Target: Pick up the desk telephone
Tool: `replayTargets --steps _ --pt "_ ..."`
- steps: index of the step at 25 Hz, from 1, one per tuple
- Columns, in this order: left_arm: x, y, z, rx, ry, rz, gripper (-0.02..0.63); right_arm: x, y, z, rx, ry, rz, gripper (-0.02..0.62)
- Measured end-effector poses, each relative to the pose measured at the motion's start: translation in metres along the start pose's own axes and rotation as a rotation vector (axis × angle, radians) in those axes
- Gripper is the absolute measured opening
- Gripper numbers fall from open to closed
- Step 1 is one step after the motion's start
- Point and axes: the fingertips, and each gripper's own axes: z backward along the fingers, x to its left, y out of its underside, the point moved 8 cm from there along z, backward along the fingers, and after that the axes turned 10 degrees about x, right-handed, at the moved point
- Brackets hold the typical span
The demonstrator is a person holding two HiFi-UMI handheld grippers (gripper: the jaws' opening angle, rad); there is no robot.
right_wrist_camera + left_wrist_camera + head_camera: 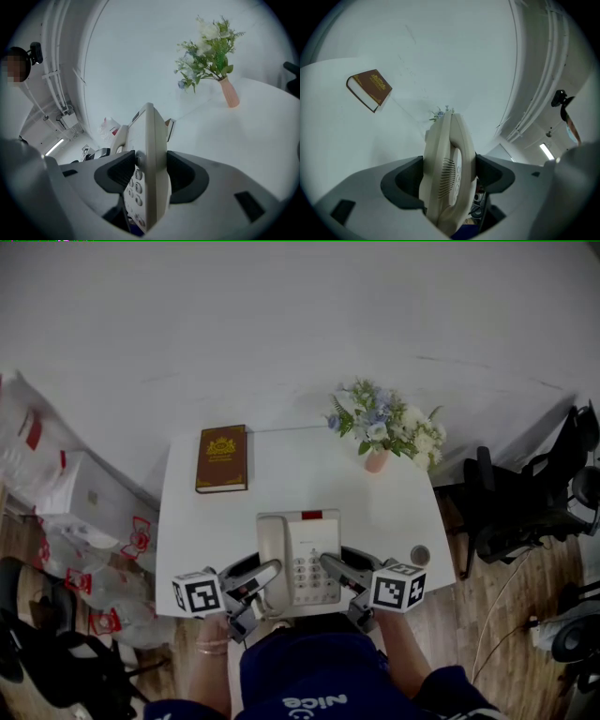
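a beige phone [298, 563] sits over the near edge of the white counter [281, 474], gripped from both sides: the left tongs [449, 177] are clenched on its handset edge, the right tongs [146, 174] on its keypad edge. the hard plastic shell looks light but slick, and the handset likely rests loose in its cradle, so a level, two-sided hold on the body seems the safest purchase.
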Motion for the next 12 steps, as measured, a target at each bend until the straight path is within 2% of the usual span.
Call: replayTargets --steps 2,7,12 --pt "-0.007 -0.001 0.003 -0.015 0.017 -0.005 0.362 0.007 -0.003 0.003 -0.015 0.002 0.021 0.23" --pt "-0.03 -0.011 0.014 -0.041 -0.007 -0.103 0.362 0.024 -0.009 0.01 -0.041 -0.013 0.051 0.23" --pt "-0.046 -0.014 0.022 -0.057 0.013 -0.134 0.362 0.04 -0.015 0.018 -0.082 -0.024 0.095 0.23"
